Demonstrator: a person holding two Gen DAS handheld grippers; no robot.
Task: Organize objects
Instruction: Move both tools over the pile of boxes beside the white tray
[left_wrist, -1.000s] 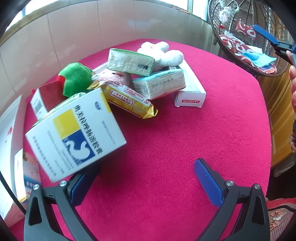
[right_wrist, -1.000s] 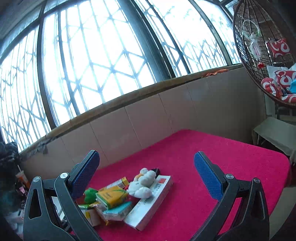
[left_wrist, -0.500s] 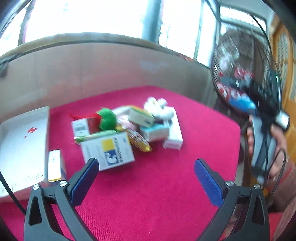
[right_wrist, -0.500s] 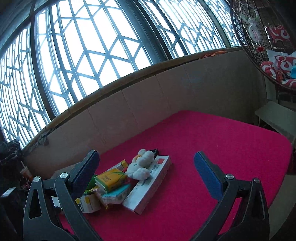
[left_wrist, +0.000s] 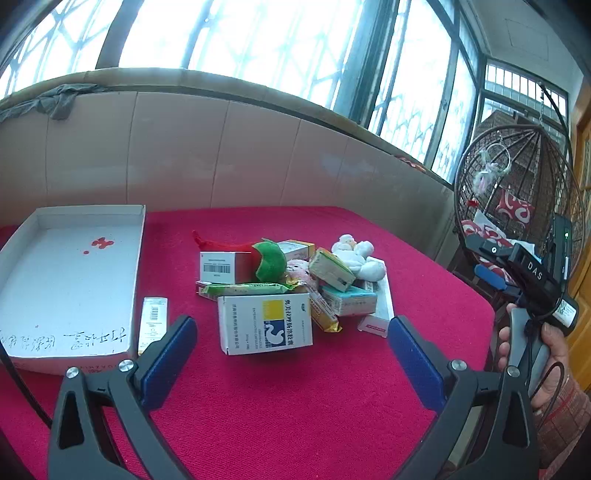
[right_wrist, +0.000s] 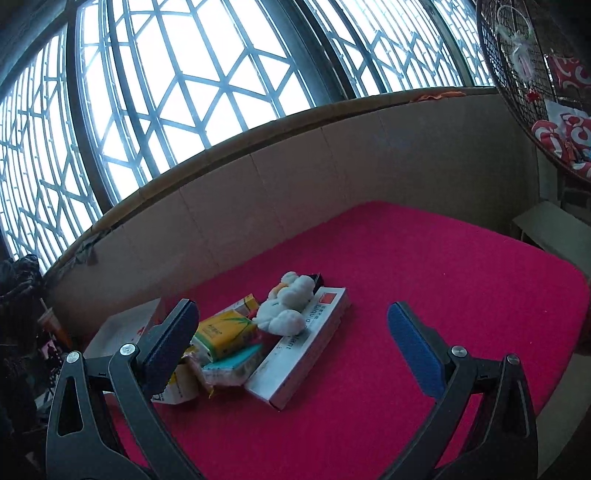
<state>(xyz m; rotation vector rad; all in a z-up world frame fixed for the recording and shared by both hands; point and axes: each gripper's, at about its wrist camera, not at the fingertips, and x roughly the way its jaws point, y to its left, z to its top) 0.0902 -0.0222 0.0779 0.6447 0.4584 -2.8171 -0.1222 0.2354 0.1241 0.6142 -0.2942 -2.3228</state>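
Pulled back from the pile, the left gripper (left_wrist: 291, 354) now takes in the whole red table (left_wrist: 295, 406), where a second ago the blue-and-yellow box (left_wrist: 265, 323) sat against its left finger; that box now lies on the cloth, apart from both fingers. Its jaws stand wide, holding nothing. Largest on the table is the white tray (left_wrist: 70, 280) at the left, shallow, red spots on its floor, with a slim carton (left_wrist: 152, 325) just beside its right wall. Next comes the pile in the middle — a long white box (right_wrist: 299, 354) underneath on the right, the blue-and-yellow box at the front, a red-and-white box (left_wrist: 221, 266) behind. On these sit a teal tissue pack (left_wrist: 349, 301), a green pack (left_wrist: 330, 269), a yellow wrapper (left_wrist: 323, 314), a green-and-red plush (left_wrist: 271, 258) and a white plush (right_wrist: 288, 306). Off the right edge a hand (left_wrist: 543, 354) holds the right gripper (right_wrist: 291, 339) — it is also spread wide and empty, raised and aimed at the pile.
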